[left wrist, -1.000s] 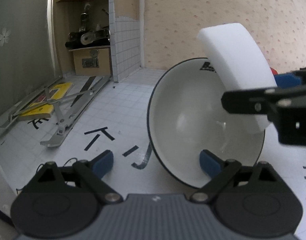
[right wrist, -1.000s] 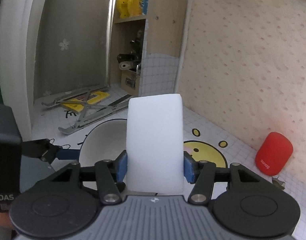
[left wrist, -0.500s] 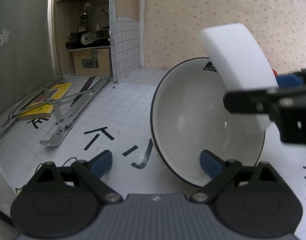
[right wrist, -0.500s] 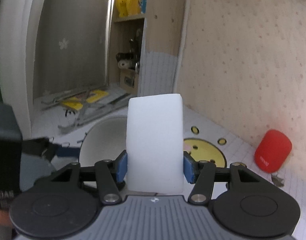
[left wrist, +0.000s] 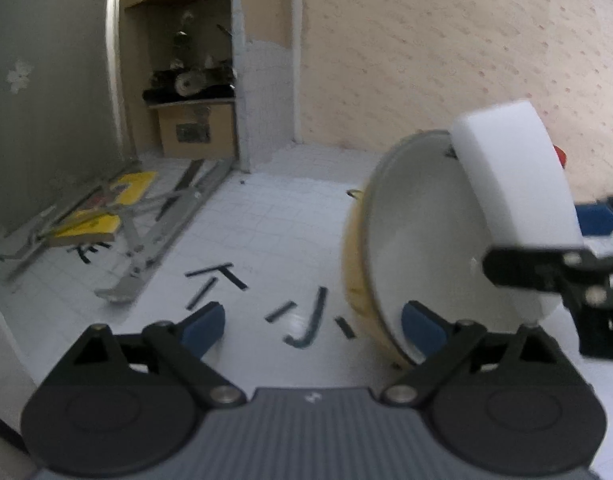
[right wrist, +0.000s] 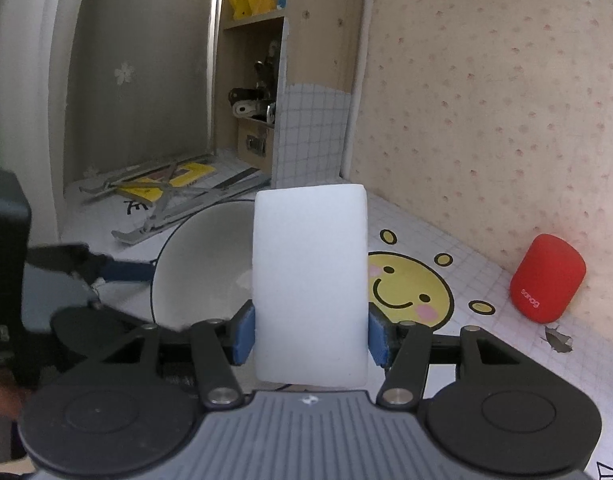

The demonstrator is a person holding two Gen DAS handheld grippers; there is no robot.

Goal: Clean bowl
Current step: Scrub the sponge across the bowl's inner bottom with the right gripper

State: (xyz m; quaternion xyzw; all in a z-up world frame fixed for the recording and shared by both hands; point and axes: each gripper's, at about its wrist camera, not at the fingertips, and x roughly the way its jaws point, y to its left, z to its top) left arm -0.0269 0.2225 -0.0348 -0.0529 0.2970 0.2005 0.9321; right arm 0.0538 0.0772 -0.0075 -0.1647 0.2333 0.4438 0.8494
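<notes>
Now, from the left wrist, the bowl (left wrist: 422,248) stands tipped on edge on the tiled worktop (left wrist: 290,200), its white inside facing the camera. The left gripper (left wrist: 314,326) is spread wide, its right finger (left wrist: 420,326) at the low rim, so it props rather than clamps. The sponge (left wrist: 514,184) leans on the upper rim. From the right wrist, the right gripper (right wrist: 308,334) is clamped on the sponge (right wrist: 309,280), with the bowl (right wrist: 202,264) behind and left of it. To wipe well, I'd judge, keep the prop steady and press lightly, or the bowl could skid. Whether wiping is starting or ending, I can't tell.
</notes>
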